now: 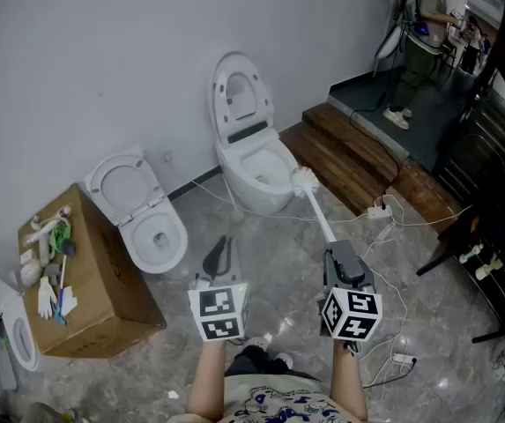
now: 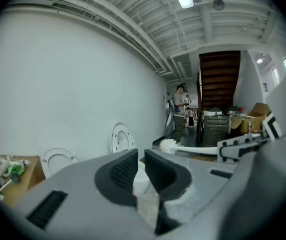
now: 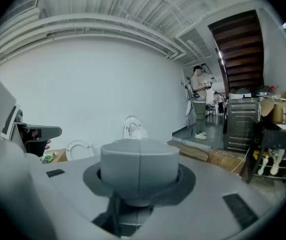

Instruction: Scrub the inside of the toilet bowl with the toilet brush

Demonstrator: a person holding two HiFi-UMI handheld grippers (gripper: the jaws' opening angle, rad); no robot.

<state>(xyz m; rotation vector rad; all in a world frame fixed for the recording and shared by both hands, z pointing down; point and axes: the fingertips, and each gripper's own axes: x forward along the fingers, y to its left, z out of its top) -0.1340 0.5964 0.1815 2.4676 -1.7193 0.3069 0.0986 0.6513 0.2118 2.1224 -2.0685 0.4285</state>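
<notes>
The white toilet (image 1: 254, 159) stands against the wall with lid and seat raised; it also shows in the left gripper view (image 2: 121, 138). My right gripper (image 1: 340, 256) is shut on the handle of the white toilet brush (image 1: 315, 208). The bristle head sits at the bowl's right rim. In the right gripper view a grey round part of the handle (image 3: 139, 170) fills the jaws, with the brush head (image 3: 135, 130) beyond it. My left gripper (image 1: 221, 252) hovers over the floor in front of the toilet, shut and empty (image 2: 139, 166).
A second toilet (image 1: 144, 221) stands to the left, beside a cardboard box (image 1: 102, 311) topped with cleaning items. Wooden steps (image 1: 351, 152) and floor cables (image 1: 384, 211) lie to the right. A black rack (image 1: 499, 201) stands at far right, and a person (image 1: 427, 33) stands in the background.
</notes>
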